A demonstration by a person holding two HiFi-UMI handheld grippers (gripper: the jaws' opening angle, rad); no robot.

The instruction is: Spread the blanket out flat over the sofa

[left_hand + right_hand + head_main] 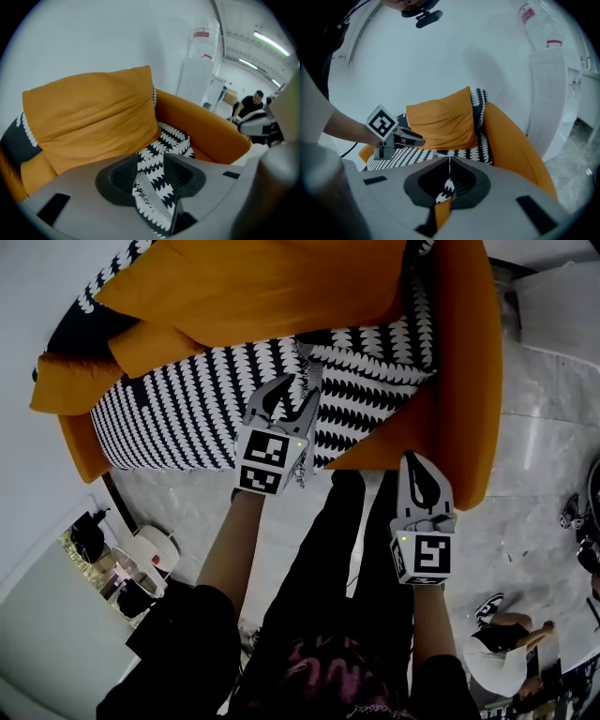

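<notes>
Head view: black-and-white patterned blanket lies on the orange fabric sofa seat, front fold loose between wide left claw, right claw pinched closed; probably grip fold low, pull forward evenly.

White wall, pale tiled floor (strip lights overhead).

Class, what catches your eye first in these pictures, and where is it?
The orange sofa fills the top of the head view, with a black-and-white blanket draped over its seat. At the centre, the left gripper hangs over the blanket, jaws apart with a fold between them.
</notes>
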